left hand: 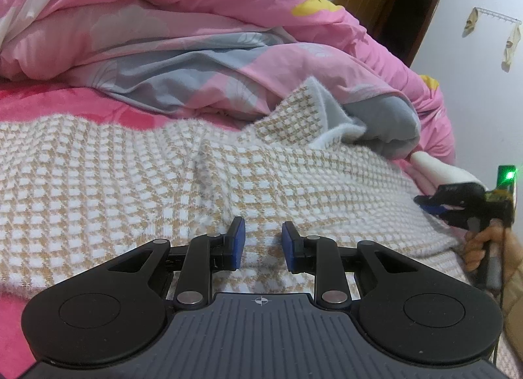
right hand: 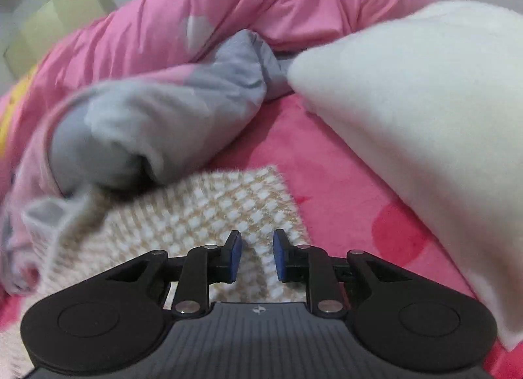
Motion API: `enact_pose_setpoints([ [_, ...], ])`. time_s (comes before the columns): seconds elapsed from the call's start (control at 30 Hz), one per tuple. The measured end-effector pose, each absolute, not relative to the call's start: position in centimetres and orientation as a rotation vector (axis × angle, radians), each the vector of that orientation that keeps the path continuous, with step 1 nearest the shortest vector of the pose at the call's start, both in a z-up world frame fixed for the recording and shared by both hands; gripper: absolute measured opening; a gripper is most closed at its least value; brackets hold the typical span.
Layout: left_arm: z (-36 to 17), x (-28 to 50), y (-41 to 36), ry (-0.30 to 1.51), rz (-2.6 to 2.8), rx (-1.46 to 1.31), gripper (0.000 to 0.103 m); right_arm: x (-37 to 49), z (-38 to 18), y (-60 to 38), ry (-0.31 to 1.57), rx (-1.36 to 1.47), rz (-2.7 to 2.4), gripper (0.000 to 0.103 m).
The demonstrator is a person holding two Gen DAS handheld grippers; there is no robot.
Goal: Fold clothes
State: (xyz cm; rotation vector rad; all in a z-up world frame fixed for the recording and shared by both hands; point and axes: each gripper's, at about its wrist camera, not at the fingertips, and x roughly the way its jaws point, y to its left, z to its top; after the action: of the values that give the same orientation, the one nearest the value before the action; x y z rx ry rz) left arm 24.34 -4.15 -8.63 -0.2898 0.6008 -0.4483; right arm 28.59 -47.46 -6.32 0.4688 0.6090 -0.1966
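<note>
The left gripper (left hand: pixel 263 241) hovers with jaws apart and empty over the checked knit garment (left hand: pixel 130 176), spread across the pink bedsheet (left hand: pixel 65 98). The right gripper (right hand: pixel 256 256), also parted and empty, hangs above the garment's corner, beside a cream pillow (right hand: pixel 425 117) and the bunched pink duvet (left hand: pixel 196 19)

knitted garment (left hand: pixel 130 163) showed a tan-and-white houndstooth check with a plain white inner face. crumpled cotton quilt (left hand: pixel 163 19) was pink with grey panels, pale leaf prints and yellow patches. plush bed sheet (right hand: pixel 343 189) was hot pink with red blotches. fleecy pillow (right hand: pixel 425 117) was cream. gripper pads (left hand: pixel 240 241) were blue on black fingers.
</note>
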Motion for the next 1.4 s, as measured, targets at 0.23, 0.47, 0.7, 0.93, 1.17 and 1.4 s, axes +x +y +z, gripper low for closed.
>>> enact_pose_setpoints([
  [0.23,-8.9,24.6,-3.4,0.605,-0.467,-0.357,0.025,31.0,-7.5,-49.1,0.638,0.484,-0.225,0.021],
  [0.47,-9.1,24.5,-3.2,0.606,-0.470,-0.371,0.026,28.3,-4.6,-46.0,0.648,0.452,-0.177,0.025],
  [0.7,-8.5,24.2,-3.7,0.589,-0.447,-0.334,0.025,25.7,-7.5,-36.1,0.703,-0.017,-0.057,0.029],
  [0.93,-6.0,22.4,-5.3,0.494,-0.366,-0.186,0.048,23.3,-4.8,-33.5,0.654,0.044,0.001,0.029],
  [1.17,-8.0,24.3,-6.1,0.598,-0.314,-0.133,0.065,22.2,-5.6,-31.6,0.695,0.027,0.057,0.029],
  [1.4,-8.2,24.1,-5.5,0.600,-0.311,-0.166,0.068,20.5,-6.9,-30.8,0.666,0.039,0.119,0.030],
])
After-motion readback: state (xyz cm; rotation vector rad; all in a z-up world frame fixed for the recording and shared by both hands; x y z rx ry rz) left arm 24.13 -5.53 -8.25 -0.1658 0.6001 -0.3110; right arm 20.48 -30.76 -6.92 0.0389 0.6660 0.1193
